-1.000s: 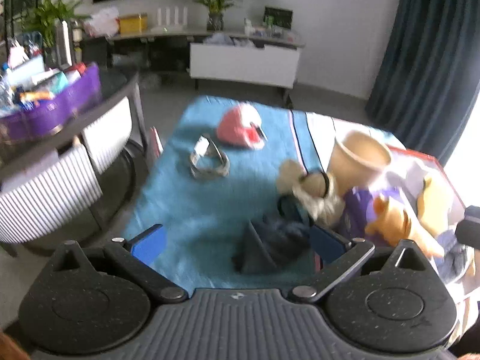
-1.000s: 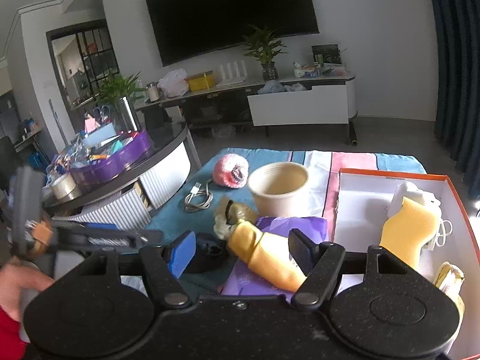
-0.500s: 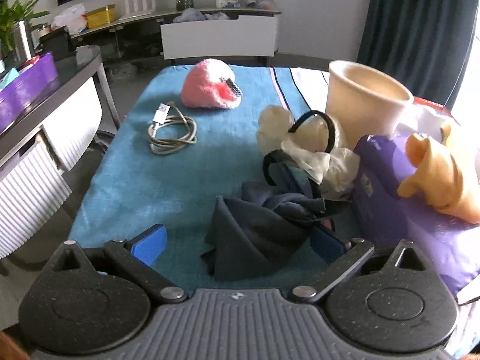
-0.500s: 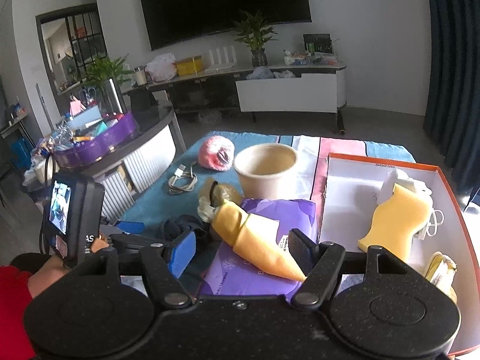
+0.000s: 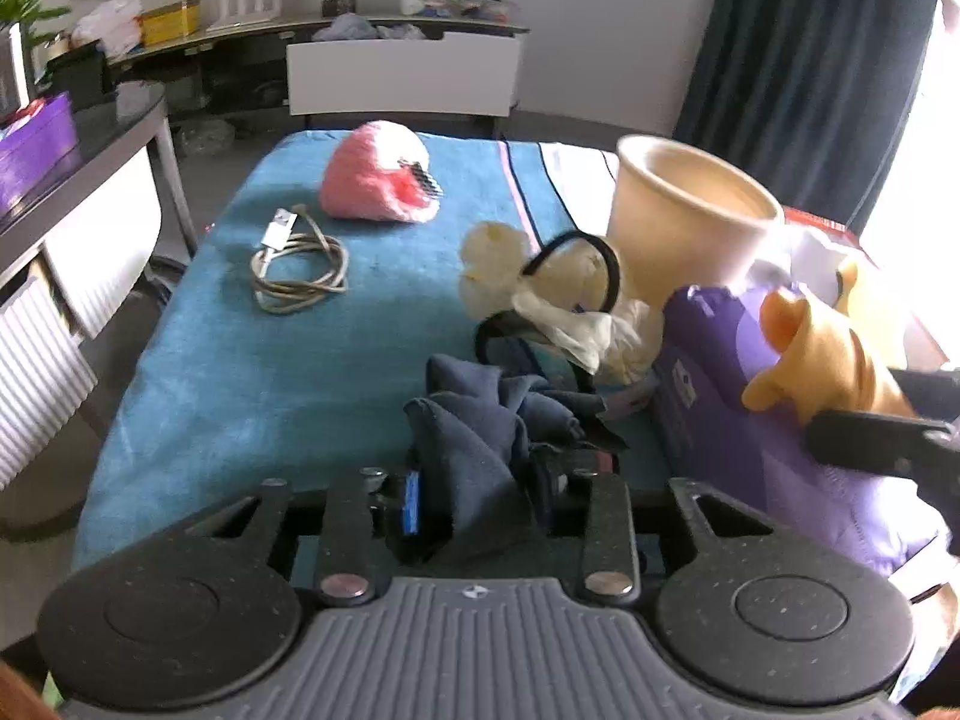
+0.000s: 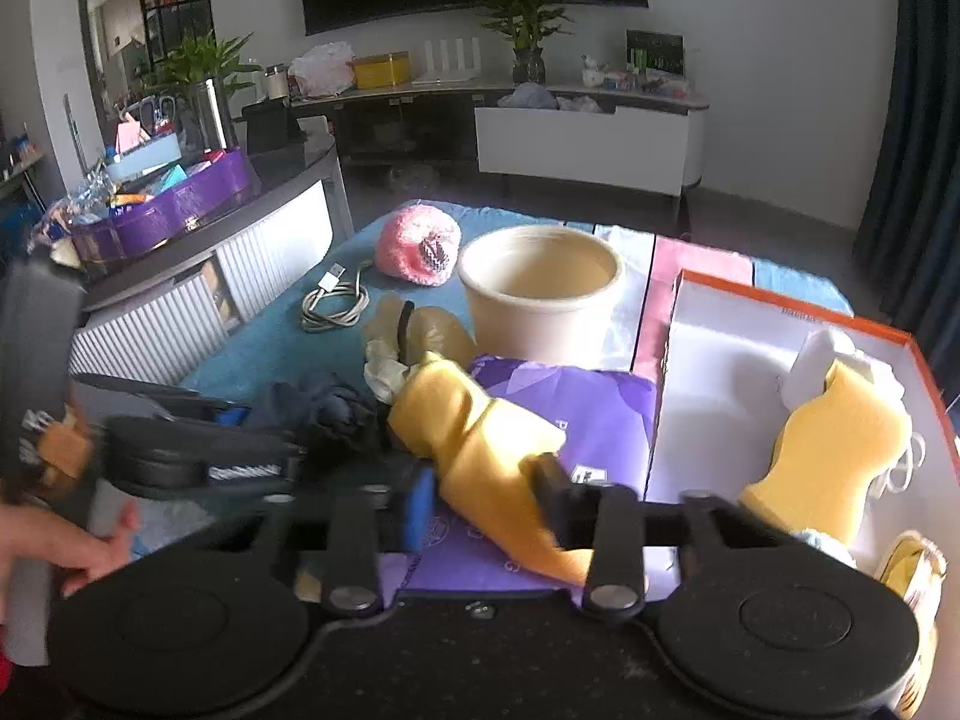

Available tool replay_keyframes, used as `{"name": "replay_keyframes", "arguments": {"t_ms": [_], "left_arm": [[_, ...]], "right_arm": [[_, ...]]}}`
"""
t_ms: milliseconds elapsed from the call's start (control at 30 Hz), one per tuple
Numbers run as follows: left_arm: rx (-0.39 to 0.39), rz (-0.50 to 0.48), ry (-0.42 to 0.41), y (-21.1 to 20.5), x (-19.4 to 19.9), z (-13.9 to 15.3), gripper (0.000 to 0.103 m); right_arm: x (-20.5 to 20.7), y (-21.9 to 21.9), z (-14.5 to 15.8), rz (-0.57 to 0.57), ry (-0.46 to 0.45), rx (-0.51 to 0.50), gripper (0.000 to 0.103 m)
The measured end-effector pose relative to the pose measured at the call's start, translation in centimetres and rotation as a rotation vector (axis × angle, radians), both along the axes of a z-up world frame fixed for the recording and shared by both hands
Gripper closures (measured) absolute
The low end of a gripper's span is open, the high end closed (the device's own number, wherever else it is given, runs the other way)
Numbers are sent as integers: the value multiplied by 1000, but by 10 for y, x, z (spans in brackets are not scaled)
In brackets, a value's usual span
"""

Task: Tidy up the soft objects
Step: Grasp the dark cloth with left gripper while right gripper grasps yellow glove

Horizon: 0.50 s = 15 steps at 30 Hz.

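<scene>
The dark blue cloth point(image 5: 480, 450) is lying bunched on the teal-covered table point(image 5: 240, 372), and the left hand-held gripper point(image 5: 480, 495), having just been closing, is pinching its near fold. The yellow cloth point(image 6: 486, 456) is draped over the purple bag point(image 6: 576, 414); the right hand-held gripper point(image 6: 486, 501) has just been closing and is clamping it. Both should be lifting straight, checking nothing snags, before heading for the orange-rimmed box point(image 6: 798, 315) beside the bag.

Crumpled cloth point(image 5: 480, 438) nearest on towel point(image 5: 252, 360), pouch point(image 6: 576, 414) to its right with rolled cloth point(image 6: 486, 450) on top. Gloves with hair ties point(image 5: 540, 282) behind crumpled cloth, cup point(image 5: 678, 222) right of them. Cable point(image 5: 294, 264) far left (knitted hat point(image 5: 378, 180) behind it). Box point(image 6: 780, 312) rightmost, sponge point(image 6: 834, 450) inside.
</scene>
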<state>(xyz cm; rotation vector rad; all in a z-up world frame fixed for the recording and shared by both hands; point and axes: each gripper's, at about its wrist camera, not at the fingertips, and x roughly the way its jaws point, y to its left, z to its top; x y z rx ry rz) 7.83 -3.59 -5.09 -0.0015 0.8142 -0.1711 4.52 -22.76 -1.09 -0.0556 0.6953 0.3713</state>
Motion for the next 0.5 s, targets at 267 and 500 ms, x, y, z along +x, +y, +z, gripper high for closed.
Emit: {"name": "replay_keyframes", "arguments": {"t_ms": [267,500], "left_arm": [[-76,58,-23,16,-15,24,70],[-97,82,-71,18,-27,55,70]], "right_arm": [[-9,-15,18,-33,-65,57,74],[-21,-43,39,-93,-106,115,74]]}}
